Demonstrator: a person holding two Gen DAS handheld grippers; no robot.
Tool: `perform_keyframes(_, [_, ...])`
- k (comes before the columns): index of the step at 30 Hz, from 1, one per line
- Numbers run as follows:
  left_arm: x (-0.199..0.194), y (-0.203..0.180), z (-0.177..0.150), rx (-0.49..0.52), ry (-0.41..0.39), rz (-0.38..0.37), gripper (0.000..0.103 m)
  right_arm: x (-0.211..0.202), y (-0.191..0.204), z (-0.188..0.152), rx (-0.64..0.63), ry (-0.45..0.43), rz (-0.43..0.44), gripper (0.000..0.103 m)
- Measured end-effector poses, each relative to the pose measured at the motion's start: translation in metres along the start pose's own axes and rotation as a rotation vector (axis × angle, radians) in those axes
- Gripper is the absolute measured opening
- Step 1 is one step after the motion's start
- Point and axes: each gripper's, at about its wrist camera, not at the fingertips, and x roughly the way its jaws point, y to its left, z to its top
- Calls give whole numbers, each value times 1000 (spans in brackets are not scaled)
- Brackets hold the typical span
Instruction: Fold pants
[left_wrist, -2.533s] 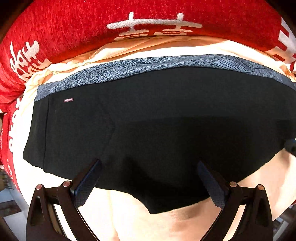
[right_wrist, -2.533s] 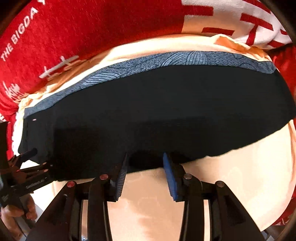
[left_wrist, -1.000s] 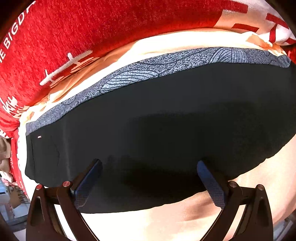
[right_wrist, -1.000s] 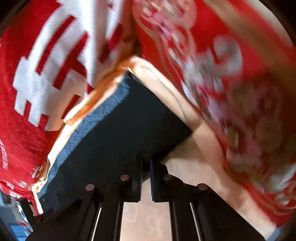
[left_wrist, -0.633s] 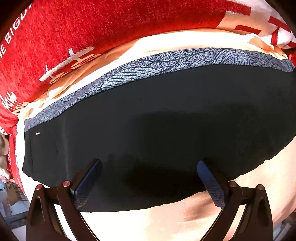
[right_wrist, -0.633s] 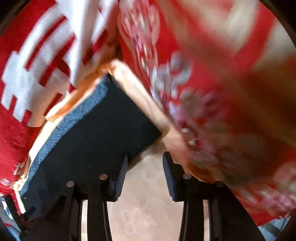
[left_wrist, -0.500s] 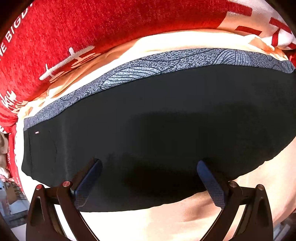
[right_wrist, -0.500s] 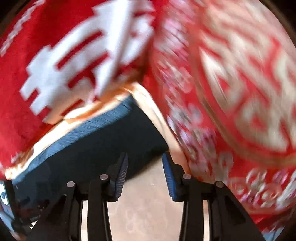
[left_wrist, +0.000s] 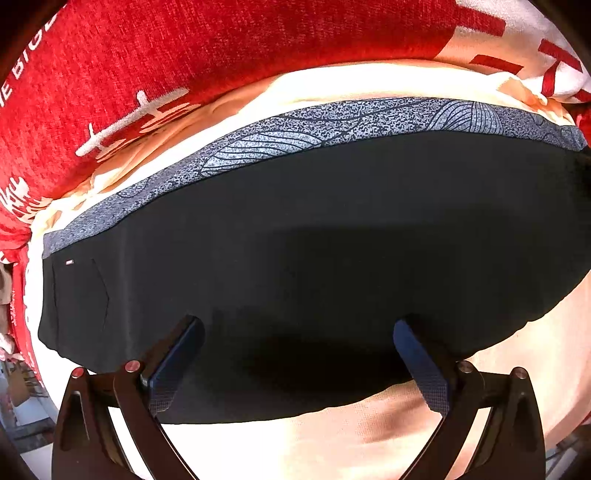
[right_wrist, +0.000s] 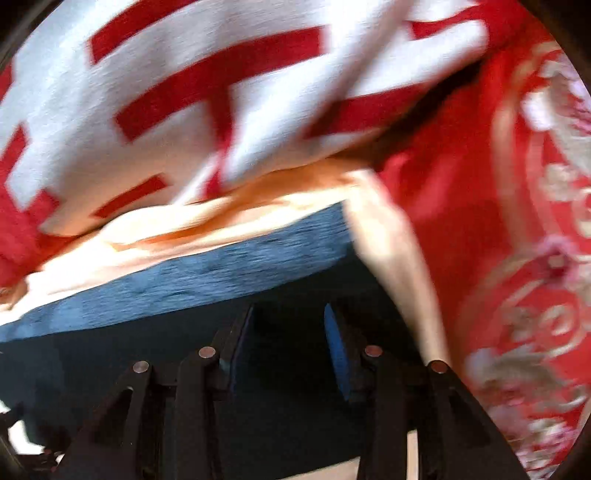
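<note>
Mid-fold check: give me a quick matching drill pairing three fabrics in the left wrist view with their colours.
Things:
1. folded pants
2. patterned waistband
3. fuzzy blanket with white lettering

Colours:
A. red
B. black
C. speckled grey

Pairs: 1-B, 2-C, 3-A

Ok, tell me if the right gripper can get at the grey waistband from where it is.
Probably yes. The right gripper hangs open over the dark pants, holding nothing, and the waistband lies uncovered just beyond its fingertips, with nothing between them.
</note>
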Motion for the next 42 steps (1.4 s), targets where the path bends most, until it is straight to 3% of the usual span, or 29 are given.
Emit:
perform_keyframes(4, [2, 7, -1, 7, -3, 2, 103, -26, -19, -12, 67, 16, 67, 43])
perform_keyframes(10, [4, 3, -1, 20, -11, 12, 103, -52, -42, -68, 193, 115, 283, 43])
perform_keyframes(15, [4, 1, 0, 34, -18, 25, 103, -53, -54, -111, 303, 178, 400, 43])
perform_keyframes(21, [2, -2, 1, 49, -25, 44, 103, -30, -53, -134, 414, 168, 493, 44])
perform_keyframes(27, [2, -5, 2, 61, -31, 56, 103, -1, -59, -122, 505, 124, 599, 44])
perform_keyframes(32, [2, -8, 1, 69, -36, 63, 103, 14, -60, -109, 551, 36, 680, 44])
perform_keyframes(40, [-3, -13, 1, 85, -53, 74, 103, 23, -55, -86, 578, -50, 710, 47])
perform_keyframes(41, [-5, -13, 2, 86, -57, 77, 102, 24, -54, -85, 586, -42, 710, 46])
perform_keyframes(42, [-12, -13, 3, 79, -71, 71, 95, 24, -55, -84, 595, -29, 704, 35])
